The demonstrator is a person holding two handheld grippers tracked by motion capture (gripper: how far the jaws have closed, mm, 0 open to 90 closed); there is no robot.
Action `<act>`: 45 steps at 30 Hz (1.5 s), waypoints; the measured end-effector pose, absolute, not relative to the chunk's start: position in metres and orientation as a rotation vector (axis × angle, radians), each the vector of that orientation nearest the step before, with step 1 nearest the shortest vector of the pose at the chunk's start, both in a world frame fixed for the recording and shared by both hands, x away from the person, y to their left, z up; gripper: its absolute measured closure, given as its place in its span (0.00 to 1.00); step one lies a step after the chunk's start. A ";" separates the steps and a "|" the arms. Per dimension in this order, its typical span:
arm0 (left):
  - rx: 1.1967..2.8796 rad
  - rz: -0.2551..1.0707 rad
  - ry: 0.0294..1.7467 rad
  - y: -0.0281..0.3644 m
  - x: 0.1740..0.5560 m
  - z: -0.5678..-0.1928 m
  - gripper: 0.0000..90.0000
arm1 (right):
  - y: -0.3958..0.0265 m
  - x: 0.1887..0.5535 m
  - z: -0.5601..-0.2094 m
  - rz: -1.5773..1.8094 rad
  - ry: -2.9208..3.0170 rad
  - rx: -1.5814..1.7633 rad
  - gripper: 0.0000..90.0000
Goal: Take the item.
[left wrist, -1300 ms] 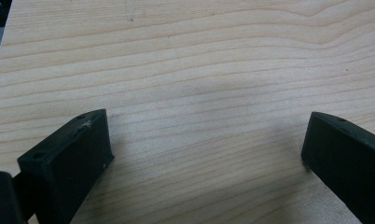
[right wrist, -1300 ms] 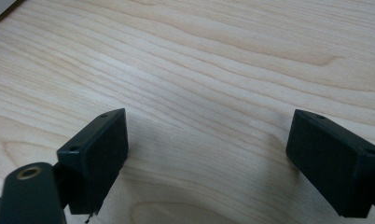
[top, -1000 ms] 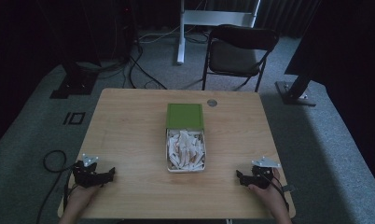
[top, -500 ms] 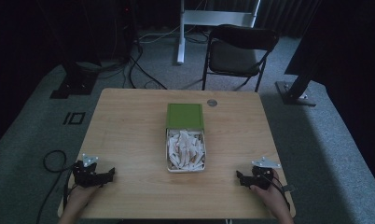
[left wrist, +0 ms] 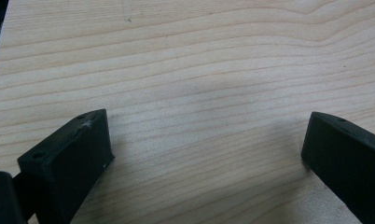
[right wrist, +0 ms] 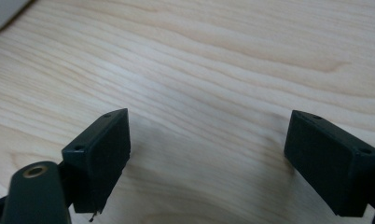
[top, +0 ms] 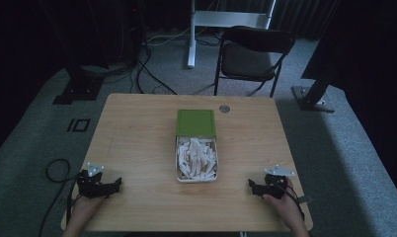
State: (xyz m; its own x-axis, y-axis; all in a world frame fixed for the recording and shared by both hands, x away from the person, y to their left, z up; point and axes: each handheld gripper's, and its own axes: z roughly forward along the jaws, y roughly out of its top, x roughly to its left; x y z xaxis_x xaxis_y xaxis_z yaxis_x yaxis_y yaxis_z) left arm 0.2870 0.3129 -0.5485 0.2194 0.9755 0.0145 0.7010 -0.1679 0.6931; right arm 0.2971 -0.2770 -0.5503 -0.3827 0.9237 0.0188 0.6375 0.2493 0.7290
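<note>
So we had a light wooden tabletop (top: 137, 143) with a white tray (top: 196, 177) sitting roughly in the middle, packed with a heap of pale, whitish strips (top: 196, 158), hard to say what exactly from up there. Its green lid (top: 196, 122) lay flat right against the tray's far end, touching it. A little past the lid, near the far edge, there was a small round grey disc (top: 224, 108) by itself. Our left gripper (top: 117, 184) sat at the near left corner of the tabletop, and the right gripper (top: 250, 185) at the near right corner, both well apart from the tray and pointing inward toward each other. In the left gripper view the left gripper (left wrist: 204, 154) had its fingers (left wrist: 69, 158) spread wide with nothing but bare wood grain between them. Same deal in the right gripper view: the right gripper (right wrist: 206, 154) had its fingers (right wrist: 99, 149) wide apart over bare wood, with a pale blurry edge at the top left corner that we couldn't identify. Behind the tabletop a dark folding chair (top: 253, 54) stood on the grey carpet, next to a white stand (top: 226, 19) and some cables (top: 147, 64) on the floor.
</note>
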 end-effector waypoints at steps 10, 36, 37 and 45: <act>1.939 0.638 1.542 0.313 0.287 -0.549 0.03 | -0.266 0.301 -0.527 0.978 2.099 1.375 0.16; 1.936 0.638 1.543 0.313 0.287 -0.549 0.03 | -0.226 0.315 -0.458 1.126 2.082 1.219 0.18; 1.936 0.638 1.543 0.313 0.287 -0.549 0.03 | -0.224 0.315 -0.456 1.133 2.083 1.212 0.18; 1.936 0.638 1.543 0.313 0.287 -0.549 0.03 | -0.203 0.320 -0.444 1.183 2.092 1.168 0.20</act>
